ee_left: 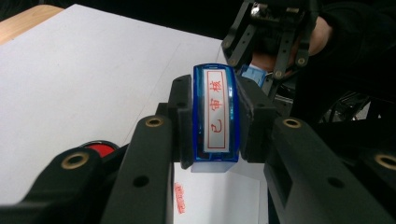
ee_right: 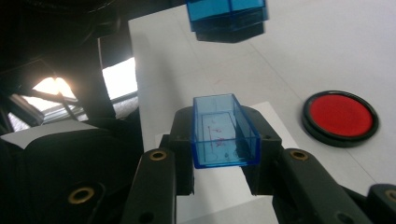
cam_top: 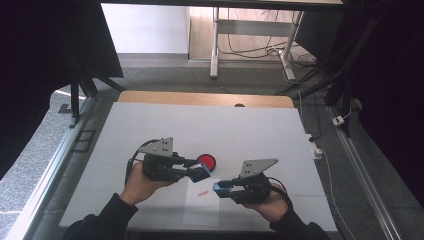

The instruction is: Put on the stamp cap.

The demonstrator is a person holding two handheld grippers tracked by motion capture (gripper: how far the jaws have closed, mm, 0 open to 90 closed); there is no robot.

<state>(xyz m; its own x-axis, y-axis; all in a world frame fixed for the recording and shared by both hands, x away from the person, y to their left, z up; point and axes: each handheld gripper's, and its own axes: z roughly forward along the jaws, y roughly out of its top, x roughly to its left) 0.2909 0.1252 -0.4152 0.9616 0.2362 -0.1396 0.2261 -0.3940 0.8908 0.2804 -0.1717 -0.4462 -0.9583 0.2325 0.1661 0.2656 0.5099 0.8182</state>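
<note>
The left gripper (cam_top: pixel 201 172) is clamped on the blue stamp (ee_left: pixel 216 114), held above the table's near-middle, beside the red ink pad (cam_top: pixel 207 161). The right gripper (cam_top: pixel 220 188) is clamped on the clear blue cap (ee_right: pixel 224 132), just beside it, over the paper (cam_top: pixel 202 204) with its red mark (cam_top: pixel 202 192). Recapping well likely means squaring the cap's open mouth to the stamp's lettered face, then sliding it on straight, without tilt.

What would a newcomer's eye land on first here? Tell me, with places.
The red ink pad stands out on the white table, just beyond the two grippers. The left gripper is shut on a blue stamp with red characters on its face. The right gripper is shut on the stamp's clear blue cap, above a sheet of paper that bears a red print.
</note>
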